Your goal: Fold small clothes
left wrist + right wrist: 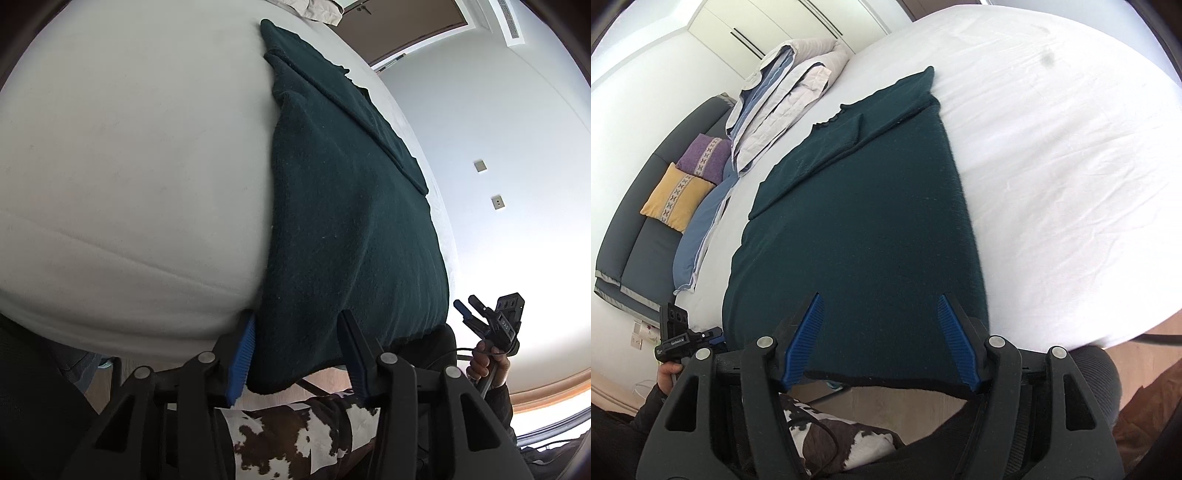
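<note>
A dark green knitted garment (pixel 857 229) lies spread flat on a white bed sheet (pixel 1052 166), its near hem hanging just over the mattress edge toward the person.

The right claw (pixel 881 339) sits at that near hem. Its two blue ribbed pads (pixel 807 339) stand wide apart, one on each side of the cloth's middle strip; the fabric runs between them but neither pad presses it, so this claw is open and grips nothing.

The left claw (pixel 297 354) is at the hem's corner. The drooping corner of the garment (pixel 332 221) hangs down between its blue pads (pixel 242 362). The pads stand close beside the cloth, yet a gap shows at each side, so this claw is open too.

Beyond the right claw, past the garment's far end, a folded pale quilt (pixel 783 96) rests on the bed. To that claw's left, a purple cushion (pixel 701 157) and a yellow cushion (pixel 677 197) lean on a dark sofa (pixel 639 254).
</note>
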A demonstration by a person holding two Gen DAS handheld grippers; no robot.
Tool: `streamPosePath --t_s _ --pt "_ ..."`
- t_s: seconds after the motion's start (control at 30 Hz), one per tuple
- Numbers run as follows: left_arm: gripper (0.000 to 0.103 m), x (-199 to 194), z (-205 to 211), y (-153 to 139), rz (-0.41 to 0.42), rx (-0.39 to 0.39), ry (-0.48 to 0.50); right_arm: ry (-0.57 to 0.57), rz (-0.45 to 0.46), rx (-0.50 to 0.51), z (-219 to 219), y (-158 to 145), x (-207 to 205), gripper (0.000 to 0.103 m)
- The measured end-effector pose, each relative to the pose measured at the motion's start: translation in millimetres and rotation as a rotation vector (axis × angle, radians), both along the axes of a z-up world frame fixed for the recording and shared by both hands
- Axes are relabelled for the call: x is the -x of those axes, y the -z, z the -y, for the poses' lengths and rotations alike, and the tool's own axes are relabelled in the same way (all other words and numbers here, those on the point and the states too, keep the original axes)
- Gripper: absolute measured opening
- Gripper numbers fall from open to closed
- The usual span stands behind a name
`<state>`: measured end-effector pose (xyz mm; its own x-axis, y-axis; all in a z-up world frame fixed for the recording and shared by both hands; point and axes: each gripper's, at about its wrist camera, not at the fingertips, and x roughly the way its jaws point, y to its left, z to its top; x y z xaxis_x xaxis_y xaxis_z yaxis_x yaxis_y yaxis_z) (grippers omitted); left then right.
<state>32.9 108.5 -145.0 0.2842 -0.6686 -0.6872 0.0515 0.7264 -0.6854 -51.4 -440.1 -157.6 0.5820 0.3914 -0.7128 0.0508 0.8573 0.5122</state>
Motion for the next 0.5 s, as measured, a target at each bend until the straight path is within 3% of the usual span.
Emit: streamPosePath --t_s 0.1,0.23,0.4,0.5 --pt "0.046 -2 -6 2 -0.012 0.034 -0.01 0.027 -0.052 0.016 16 6 -3 0.063" --pt "0.033 -1 -9 6 -0.027 0.038 -0.019 0.045 -0.12 0.004 28 22 -6 0.063" --pt "0.015 4 -5 6 -0.037 -0.019 -0.009 0.019 -0.169 0.024 24 35 -14 0.061" --pt "0.013 6 -1 7 -0.038 -0.05 0.009 0.01 -0.199 0.042 23 37 -18 0.056"
